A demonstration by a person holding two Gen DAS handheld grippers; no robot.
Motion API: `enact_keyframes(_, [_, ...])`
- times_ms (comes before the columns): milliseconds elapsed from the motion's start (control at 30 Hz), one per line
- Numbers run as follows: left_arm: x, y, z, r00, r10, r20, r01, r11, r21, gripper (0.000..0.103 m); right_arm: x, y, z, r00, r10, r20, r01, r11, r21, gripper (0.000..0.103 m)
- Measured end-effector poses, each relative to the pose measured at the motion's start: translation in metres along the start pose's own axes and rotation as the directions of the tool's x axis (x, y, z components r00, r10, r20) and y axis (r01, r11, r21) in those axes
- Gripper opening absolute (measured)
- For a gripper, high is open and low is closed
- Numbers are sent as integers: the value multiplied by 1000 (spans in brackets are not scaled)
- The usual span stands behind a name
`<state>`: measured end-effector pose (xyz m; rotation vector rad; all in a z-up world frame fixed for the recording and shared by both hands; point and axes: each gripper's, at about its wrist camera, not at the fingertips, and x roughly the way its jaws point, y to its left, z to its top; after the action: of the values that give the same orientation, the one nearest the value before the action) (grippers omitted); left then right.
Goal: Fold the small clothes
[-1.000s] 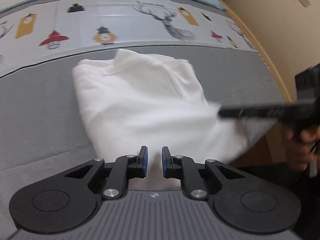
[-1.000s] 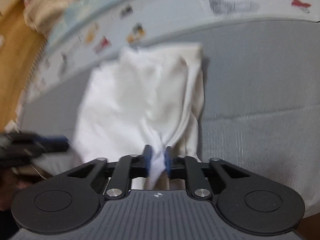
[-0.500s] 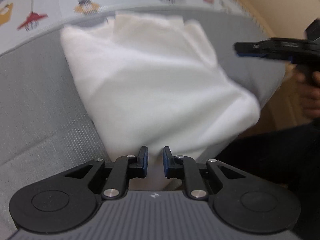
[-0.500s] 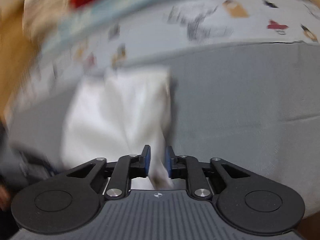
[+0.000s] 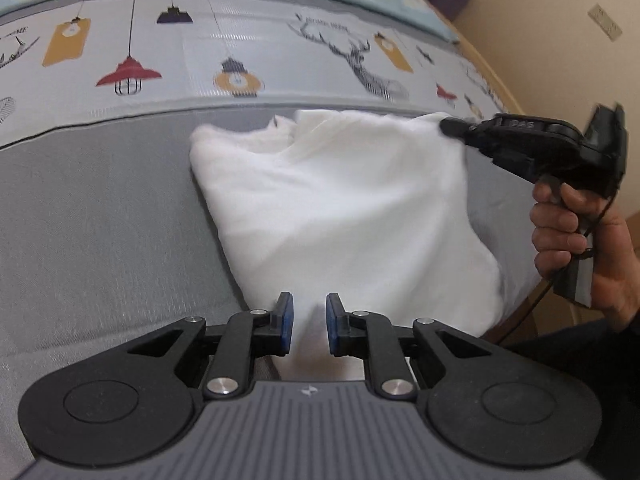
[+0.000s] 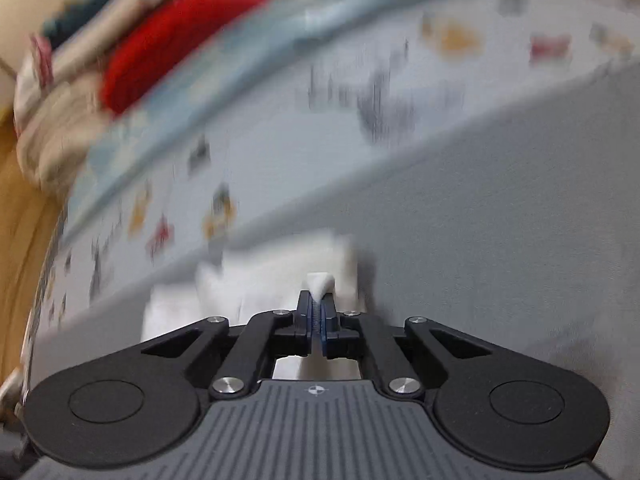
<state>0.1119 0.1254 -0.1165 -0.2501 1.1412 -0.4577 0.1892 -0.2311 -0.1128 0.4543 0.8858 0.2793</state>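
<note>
At centre frame on the grey bed (image 5: 100,220) lies our white garment (image 5: 344,216) (soft, limp, best taken by corners). Our right gripper (image 6: 318,312) has just closed, pinching its far corner; the left gripper (image 5: 308,322), angled down, straddles the near hem, pads apparently apart.

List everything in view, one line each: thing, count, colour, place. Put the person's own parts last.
white garment: one, white, lying on the grey bedcover.
grey bedcover: one, grey, under the garment.
printed sheet: one, pale with lamps and deer, beyond the bedcover.
red cloth: one, red, in a blurred pile at the far left.
left gripper: one, black, garment's near edge between its pads.
right gripper: one, black, shut on the garment's far corner.
hand: one, holding the right gripper.
</note>
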Motion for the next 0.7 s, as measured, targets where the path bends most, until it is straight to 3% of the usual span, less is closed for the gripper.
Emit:
enact_keyframes(67, [2, 0, 5, 1000, -2, 12, 2, 1000, -12, 17, -12, -3, 7, 995, 29, 96, -32, 999, 33, 3])
enact_keyframes(100, [2, 0, 7, 1000, -2, 21, 2, 1000, -19, 17, -11, -6, 8, 995, -25, 96, 21, 999, 36, 3])
enact_keyframes(200, [3, -2, 12, 999, -20, 46, 21, 999, -42, 17, 14, -27, 3, 982, -175, -74, 181, 980, 85, 7])
enact_keyframes(233, [3, -4, 14, 998, -32, 55, 35, 998, -46, 17, 13, -30, 2, 979, -188, -74, 195, 976, 98, 9])
enact_keyframes(300, [5, -9, 16, 997, -58, 55, 60, 997, -39, 17, -8, -21, 7, 976, -214, 33, 212, 976, 58, 11])
enact_keyframes(333, [7, -11, 16, 997, -65, 46, 66, 997, -29, 17, -20, -16, 8, 976, -198, 87, 197, 980, 19, 11])
enact_keyframes(400, [14, -16, 16, 998, -61, 22, 61, 998, -1, 17, -41, -8, 8, 990, -75, 121, 81, 996, -46, 11])
enact_keyframes(467, [27, -16, 12, 999, -14, -35, 15, 1000, 28, 20, -47, -4, 2, 995, 93, 30, -90, 990, -107, 13])
enact_keyframes(533, [45, -14, 5, 989, 100, -109, -92, 993, 70, 20, -43, 0, -13, 965, 213, -151, -237, 958, -161, 14])
enact_keyframes(567, [50, -11, 2, 982, 142, -128, -133, 988, 76, 20, -40, 3, -23, 952, 204, -228, -252, 945, -209, 14])
enact_keyframes(600, [49, -10, 2, 981, 146, -127, -140, 988, 61, 20, -32, 5, -37, 948, 105, -299, -198, 933, -301, 15])
enact_keyframes(667, [40, -12, 4, 987, 126, -100, -122, 992, 44, 20, -17, -2, -59, 922, -98, -374, -75, 904, -421, 37])
enact_keyframes(700, [34, -15, 4, 990, 122, -77, -118, 991, 56, 20, -19, -7, -63, 920, -127, -370, -48, 901, -430, 39])
